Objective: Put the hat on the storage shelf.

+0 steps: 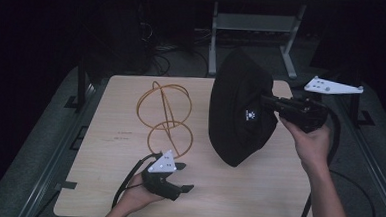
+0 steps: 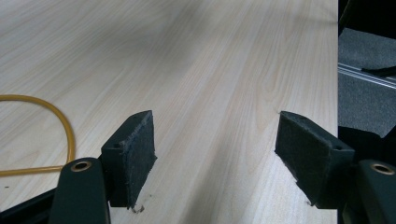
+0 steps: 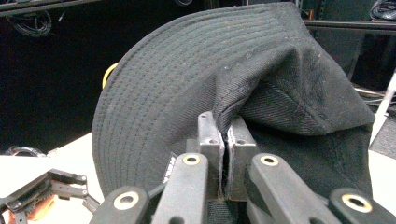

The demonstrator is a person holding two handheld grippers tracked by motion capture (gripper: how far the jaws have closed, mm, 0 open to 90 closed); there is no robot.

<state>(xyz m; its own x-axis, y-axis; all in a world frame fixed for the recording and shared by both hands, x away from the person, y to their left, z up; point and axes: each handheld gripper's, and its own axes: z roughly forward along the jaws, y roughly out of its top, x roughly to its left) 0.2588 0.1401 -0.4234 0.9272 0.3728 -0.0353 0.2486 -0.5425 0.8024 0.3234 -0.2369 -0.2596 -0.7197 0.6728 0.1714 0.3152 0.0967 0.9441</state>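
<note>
hat: black bucket hat (image 1: 241,108) is off the table (image 1: 256,202), hanging at the right side, beside the wire stand (image 1: 168,118) w/o touching it.
R claw: right gripper (image 3: 226,154) clenched on a fold of hat fabric — firm pinch.
L claw: left gripper (image 2: 215,158) released, nothing betw. pads, low over the table nr the stand's base ring.
progress: hat is lifted; prob. left — getting it onto the stand, not yet done.

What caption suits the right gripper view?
Right gripper pinches a fold of the black stitched fabric bucket hat, lifted above the pale wooden table.
</note>
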